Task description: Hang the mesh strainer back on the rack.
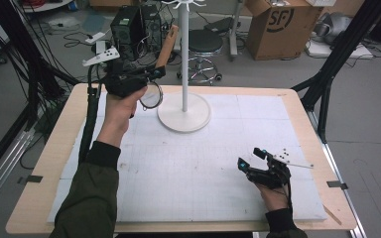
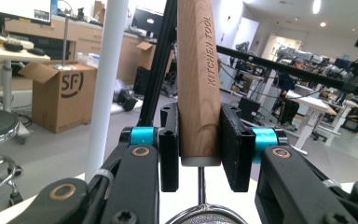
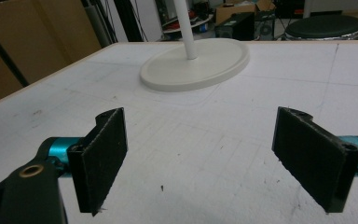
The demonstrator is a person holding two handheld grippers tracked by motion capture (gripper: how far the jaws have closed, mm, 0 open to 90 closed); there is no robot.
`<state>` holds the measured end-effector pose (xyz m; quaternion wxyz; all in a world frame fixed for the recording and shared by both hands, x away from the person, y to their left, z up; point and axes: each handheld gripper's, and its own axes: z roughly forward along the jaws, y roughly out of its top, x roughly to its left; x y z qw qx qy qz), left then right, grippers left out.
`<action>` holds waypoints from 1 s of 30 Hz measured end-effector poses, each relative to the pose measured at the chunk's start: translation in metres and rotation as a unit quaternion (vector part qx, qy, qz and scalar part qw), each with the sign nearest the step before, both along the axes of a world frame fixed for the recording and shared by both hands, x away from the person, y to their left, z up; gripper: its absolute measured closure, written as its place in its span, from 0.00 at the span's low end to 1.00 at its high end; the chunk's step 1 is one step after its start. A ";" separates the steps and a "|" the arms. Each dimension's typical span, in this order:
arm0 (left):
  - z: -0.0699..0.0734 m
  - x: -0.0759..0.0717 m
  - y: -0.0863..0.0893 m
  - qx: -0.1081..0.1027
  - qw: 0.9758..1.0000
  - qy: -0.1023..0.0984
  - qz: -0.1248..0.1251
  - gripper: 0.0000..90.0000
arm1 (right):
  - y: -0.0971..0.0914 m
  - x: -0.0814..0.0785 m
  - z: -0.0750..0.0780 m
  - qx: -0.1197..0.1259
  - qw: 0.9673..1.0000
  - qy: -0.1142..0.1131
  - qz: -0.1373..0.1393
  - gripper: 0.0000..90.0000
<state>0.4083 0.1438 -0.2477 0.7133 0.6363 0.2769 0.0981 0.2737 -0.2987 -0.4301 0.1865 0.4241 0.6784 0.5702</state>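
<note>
White-topped bench (image 1: 218, 163), cluttered lab beyond. Item one: my left gripper (image 2: 198, 154), clamped on strainer's wooden handle (image 2: 198, 79), mesh hanging below, raised beside hook stand (image 1: 183, 59), presumably for hanging. Item two: my right gripper (image 3: 214, 158), jaws apart, empty, parked low on bench.

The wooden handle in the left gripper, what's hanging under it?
Under the wooden handle a thin metal stem drops to a round mesh strainer ring. The left gripper and its jaws cover most of the ring in its own view.
</note>
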 end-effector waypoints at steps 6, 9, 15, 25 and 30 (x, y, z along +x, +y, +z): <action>0.010 0.004 -0.001 0.002 1.000 -0.008 0.002 0.79 | -0.001 0.001 0.000 0.002 1.000 0.000 -0.001 0.19; 0.015 0.006 -0.002 0.000 1.000 -0.012 0.006 0.79 | -0.002 0.001 0.000 0.002 1.000 0.001 -0.002 0.19; 0.026 0.014 0.002 0.000 1.000 -0.016 0.020 0.79 | -0.003 0.001 0.000 0.007 1.000 0.003 -0.003 0.19; 0.040 0.027 -0.001 -0.005 1.000 -0.017 0.014 0.79 | -0.006 0.001 -0.001 0.010 1.000 0.004 -0.009 0.19; 0.038 0.032 -0.002 -0.008 1.000 -0.014 0.012 0.79 | -0.008 0.001 -0.002 0.011 1.000 0.003 -0.014 0.19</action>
